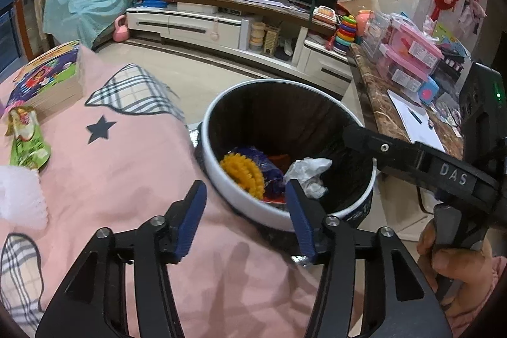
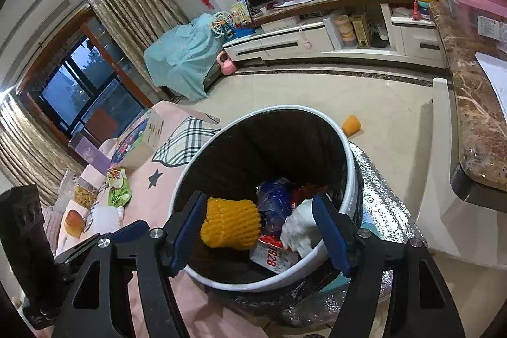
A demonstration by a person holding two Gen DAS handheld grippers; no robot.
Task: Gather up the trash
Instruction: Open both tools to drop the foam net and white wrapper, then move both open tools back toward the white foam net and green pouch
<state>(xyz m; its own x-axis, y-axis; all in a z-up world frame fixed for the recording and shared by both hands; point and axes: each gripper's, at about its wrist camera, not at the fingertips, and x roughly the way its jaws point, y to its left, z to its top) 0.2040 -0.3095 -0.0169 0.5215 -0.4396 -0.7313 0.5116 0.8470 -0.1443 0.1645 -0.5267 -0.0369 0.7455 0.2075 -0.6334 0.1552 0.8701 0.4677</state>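
While both tools (image 1: 245, 195) (image 2: 258, 213) gape empty — yellow foam net (image 2: 229, 224) lengthwise across bin (image 2: 348, 154).

Left gripper (image 1: 245, 205) and right gripper (image 2: 256, 219) are both held angled downward, jaws spread, nothing clamped between the pads.

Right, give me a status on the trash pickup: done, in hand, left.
Done: yellow foam net, crumpled white tissue and blue wrapper lie in the white-rimmed bin. In hand: nothing; left gripper and right gripper are both open and empty. Left: green snack packet and white foam piece on the pink cloth.
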